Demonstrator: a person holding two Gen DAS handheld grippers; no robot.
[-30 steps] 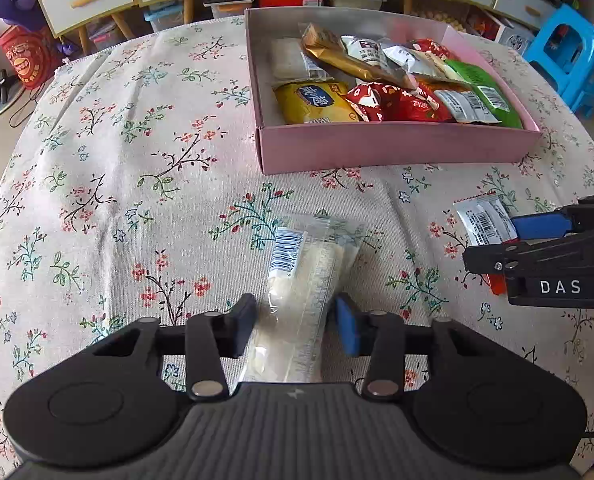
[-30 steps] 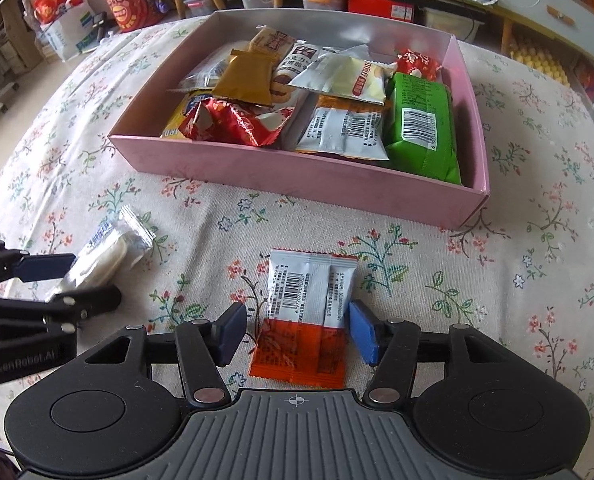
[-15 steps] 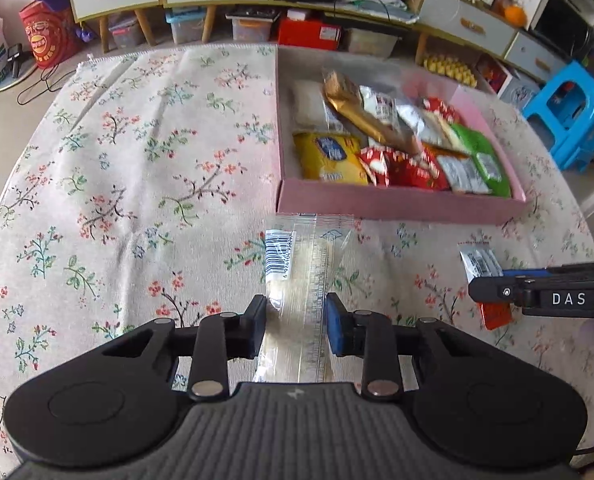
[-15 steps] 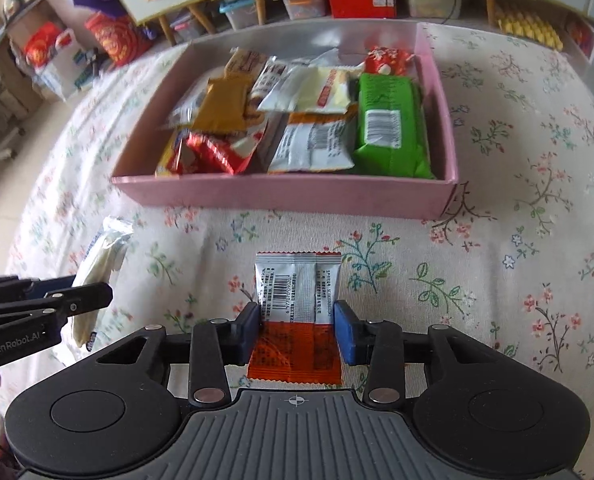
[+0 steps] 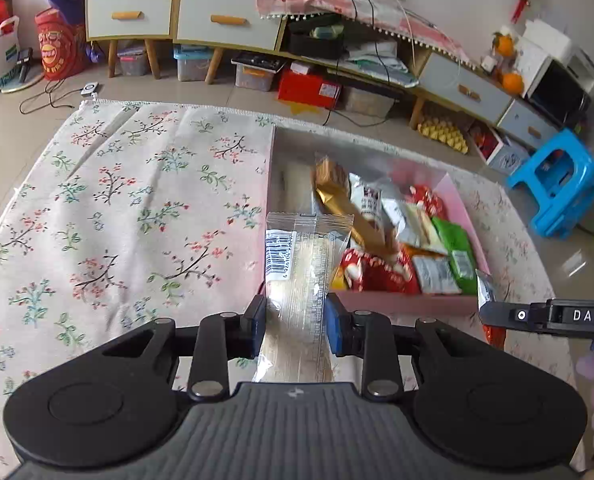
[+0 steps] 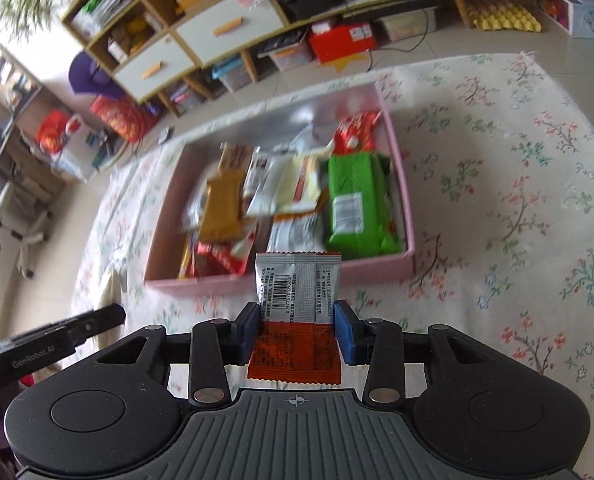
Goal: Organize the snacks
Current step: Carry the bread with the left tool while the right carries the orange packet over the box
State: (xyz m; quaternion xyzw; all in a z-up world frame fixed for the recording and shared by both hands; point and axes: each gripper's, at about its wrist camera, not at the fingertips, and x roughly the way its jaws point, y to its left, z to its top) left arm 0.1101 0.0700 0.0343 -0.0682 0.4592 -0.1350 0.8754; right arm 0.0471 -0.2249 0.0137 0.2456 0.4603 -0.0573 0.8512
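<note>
At the bottom centre of the left wrist view, the left gripper (image 5: 295,330) pinches a clear-wrapped pale snack bar (image 5: 297,280) by its long edges, so it hangs lengthwise toward the pink box (image 5: 401,304) at centre right. Low in the right wrist view, the right gripper (image 6: 297,334) likewise clamps a silver-and-orange sachet (image 6: 297,312) by its sides. Both packets appear clear of the floral tablecloth (image 5: 117,220), probably bound for the box, already crowded with snacks.

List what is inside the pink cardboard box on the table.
The pink cardboard box holds a green packet, a gold-brown wrapper, red wrappers, and white and silver packets, all overlapping. Whatever lies beneath them, and the box floor, is covered.
</note>
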